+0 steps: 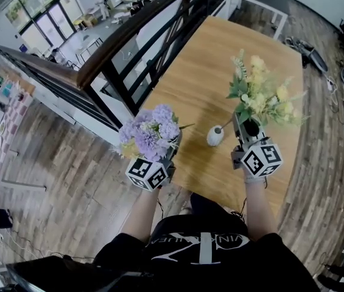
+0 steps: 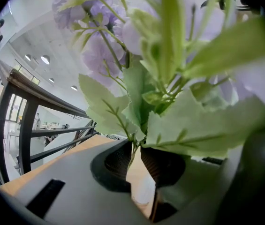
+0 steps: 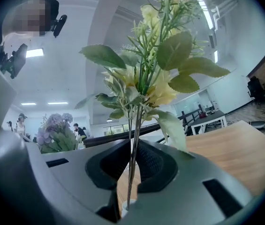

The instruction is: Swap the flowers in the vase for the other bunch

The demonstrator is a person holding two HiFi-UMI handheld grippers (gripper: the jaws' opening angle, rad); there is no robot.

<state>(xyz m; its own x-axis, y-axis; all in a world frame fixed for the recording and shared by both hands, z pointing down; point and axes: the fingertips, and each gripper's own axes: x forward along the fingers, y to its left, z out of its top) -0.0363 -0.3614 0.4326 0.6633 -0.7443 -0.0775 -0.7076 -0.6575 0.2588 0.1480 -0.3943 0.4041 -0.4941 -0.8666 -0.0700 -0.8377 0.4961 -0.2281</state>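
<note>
My left gripper (image 1: 172, 146) (image 2: 133, 161) is shut on the stems of a purple bunch (image 1: 151, 129) (image 2: 123, 36), held upright off the table's near-left corner. To its right a small white vase (image 1: 215, 136) stands on the wooden table (image 1: 202, 72). Just right of the vase, my right gripper (image 1: 240, 128) (image 3: 132, 165) is shut on the thin stems of a yellow bunch (image 1: 262, 94) (image 3: 146, 78). Those stems slant down to the vase's mouth (image 3: 123, 204); whether their ends are inside it I cannot tell.
A dark railing (image 1: 132, 50) runs along the table's left side, with a drop to a lower floor beyond it. A white table (image 1: 257, 2) stands at the far end. Cables and dark items (image 1: 318, 59) lie on the wood floor to the right.
</note>
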